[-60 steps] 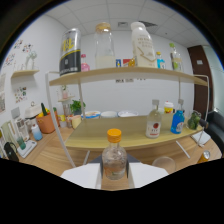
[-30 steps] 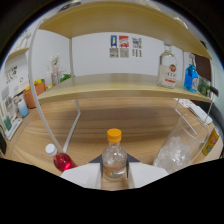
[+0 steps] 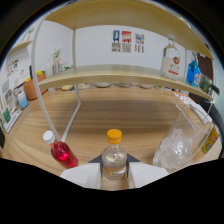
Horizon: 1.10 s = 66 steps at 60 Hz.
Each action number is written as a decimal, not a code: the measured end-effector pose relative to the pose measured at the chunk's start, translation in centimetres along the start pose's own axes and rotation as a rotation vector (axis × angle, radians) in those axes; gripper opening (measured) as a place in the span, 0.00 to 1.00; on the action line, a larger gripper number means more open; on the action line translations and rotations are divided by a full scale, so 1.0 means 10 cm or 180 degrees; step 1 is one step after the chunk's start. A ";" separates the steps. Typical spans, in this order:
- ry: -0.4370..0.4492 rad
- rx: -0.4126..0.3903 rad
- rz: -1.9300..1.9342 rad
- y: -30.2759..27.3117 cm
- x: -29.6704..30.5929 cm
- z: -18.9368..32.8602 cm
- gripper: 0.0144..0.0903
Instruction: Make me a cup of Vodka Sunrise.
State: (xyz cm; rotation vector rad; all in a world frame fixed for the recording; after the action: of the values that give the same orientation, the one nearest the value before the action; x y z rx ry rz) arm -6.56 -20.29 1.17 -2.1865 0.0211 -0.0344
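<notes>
Far off on the wall side, an orange pot (image 3: 31, 88) sits on a side ledge with small items around it that are too blurred to name. Nearer, on the wooden counter (image 3: 115, 125), a small flask of red liquid (image 3: 61, 150) with a white cap lies tilted, just beside the gripper's left finger and close to the white post (image 3: 75, 85) that carries the wooden shelf (image 3: 120, 76). Between the two white fingers (image 3: 82, 175) stands a clear bottle (image 3: 114, 157) with an orange cap, upright, its body filled with clear liquid. The gripper (image 3: 114, 172) has both fingers pressed against the bottle's sides, clamped on it with no gap showing at either side. Behind it, on the back wall, hang a few small coloured pictures (image 3: 127, 41). To the right of the fingers, a tall clear glass of ice (image 3: 179, 142) leans in the wide-angle view, the ice heaped in its lower part, apart from the held bottle. Up on the shelf's right end stand a clear bottle with a white and red label (image 3: 171, 61) and, just beside it, a blue bottle (image 3: 193, 71). A yellow-labelled item (image 3: 210, 140) peeks out beyond the glass; what it is cannot be told.
</notes>
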 end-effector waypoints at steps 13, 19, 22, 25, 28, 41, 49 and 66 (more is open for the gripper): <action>-0.0120 -0.0107 -0.0019 0.08 -0.02 -0.06 0.54; -0.0201 -0.0080 -0.0025 0.00 -0.04 -0.23 0.88; -0.0241 0.0009 -0.0002 -0.12 -0.03 -0.38 0.94; -0.0269 0.0091 0.0020 -0.25 -0.02 -0.53 0.94; -0.0334 0.0210 0.0041 -0.41 -0.02 -0.73 0.94; -0.0384 0.0684 -0.0041 -0.86 0.32 -1.47 0.95; -0.0320 0.0721 -0.0032 -0.84 0.72 -1.73 0.95; -0.0096 0.0824 0.0164 -1.50 1.49 -2.14 0.94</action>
State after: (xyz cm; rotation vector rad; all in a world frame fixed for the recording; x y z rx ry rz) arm 7.63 -29.47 26.05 -1.9267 0.0530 0.0238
